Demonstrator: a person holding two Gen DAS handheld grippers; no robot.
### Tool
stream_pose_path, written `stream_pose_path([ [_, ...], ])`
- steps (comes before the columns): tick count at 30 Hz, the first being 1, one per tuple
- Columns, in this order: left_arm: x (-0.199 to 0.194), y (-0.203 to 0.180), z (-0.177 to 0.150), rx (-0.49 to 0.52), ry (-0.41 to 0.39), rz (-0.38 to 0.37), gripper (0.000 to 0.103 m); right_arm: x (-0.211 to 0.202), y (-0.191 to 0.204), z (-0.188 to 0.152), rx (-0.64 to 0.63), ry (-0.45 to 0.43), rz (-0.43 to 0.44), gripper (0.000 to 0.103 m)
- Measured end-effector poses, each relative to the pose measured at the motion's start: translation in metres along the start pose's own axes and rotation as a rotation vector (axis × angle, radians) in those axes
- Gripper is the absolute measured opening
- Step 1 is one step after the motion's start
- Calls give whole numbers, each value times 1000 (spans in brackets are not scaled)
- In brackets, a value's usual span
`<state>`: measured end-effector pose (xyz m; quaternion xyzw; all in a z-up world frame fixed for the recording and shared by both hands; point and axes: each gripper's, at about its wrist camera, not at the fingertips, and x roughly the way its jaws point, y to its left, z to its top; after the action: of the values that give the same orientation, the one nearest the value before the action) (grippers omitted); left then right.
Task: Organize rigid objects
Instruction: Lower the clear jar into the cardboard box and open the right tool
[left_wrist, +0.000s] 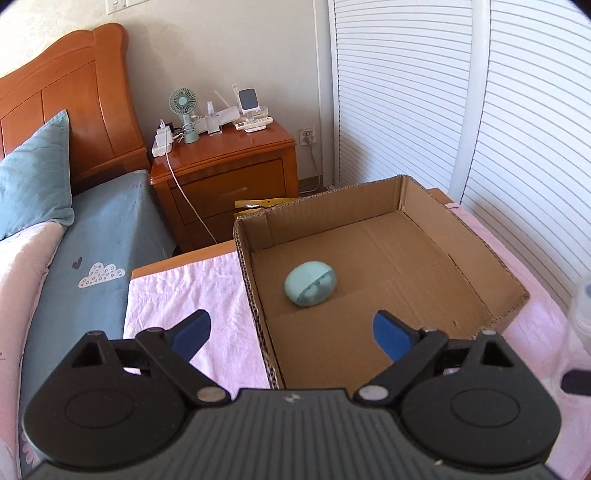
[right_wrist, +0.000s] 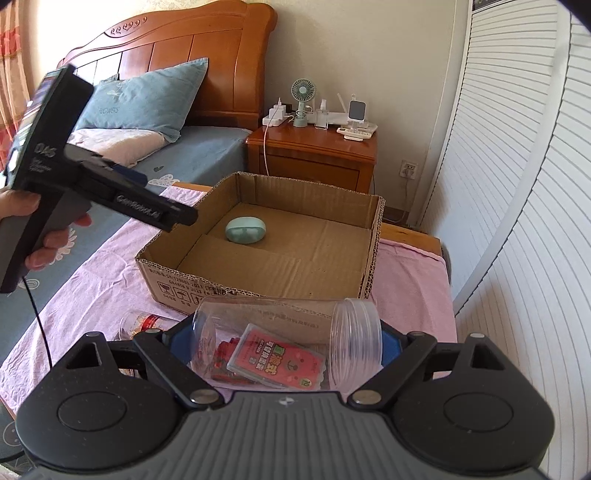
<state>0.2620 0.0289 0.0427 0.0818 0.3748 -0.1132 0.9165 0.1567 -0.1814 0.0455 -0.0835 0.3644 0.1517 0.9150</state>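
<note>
An open cardboard box (left_wrist: 461, 254) stands on a pink cloth; it also shows in the right wrist view (right_wrist: 255, 280). A pale green oval case (left_wrist: 311, 283) lies inside it, also in the right wrist view (right_wrist: 245, 229). My left gripper (left_wrist: 291, 334) is open and empty, over the box's near left wall. It shows from outside in the right wrist view (right_wrist: 159, 214). My right gripper (right_wrist: 288, 341) is shut on a clear plastic jar (right_wrist: 288, 332), held on its side just before the box. A red card pack (right_wrist: 280, 363) lies under the jar.
A small clear bottle with a red label (right_wrist: 142, 321) lies on the pink cloth (right_wrist: 92, 295) to the left of the jar. A bed with a blue pillow (right_wrist: 147, 99) is on the left. A wooden nightstand (right_wrist: 314, 155) with a fan and chargers stands behind the box. White louvred doors (right_wrist: 517, 184) are on the right.
</note>
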Motion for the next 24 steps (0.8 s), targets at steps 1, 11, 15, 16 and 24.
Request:
stream_pose_path([
  [1,-8,0,-4,-12,-3,-8,97,1,-1,3,5,2,4,93],
  [11,-69,-24,-67,-43,-95,67,102,36,-15,40,88,39,23,93],
  [15,-75,-36,-85,-46,-98,54,102,61,-17,58,103,71,13,93],
  [16,-75,-38,-87,-41,-101,55,102,70,-17,63,102,80,1,94],
  [24,-78,-48,-104,-16,-101,61,102,133,-19,90,113,150,-54,93],
])
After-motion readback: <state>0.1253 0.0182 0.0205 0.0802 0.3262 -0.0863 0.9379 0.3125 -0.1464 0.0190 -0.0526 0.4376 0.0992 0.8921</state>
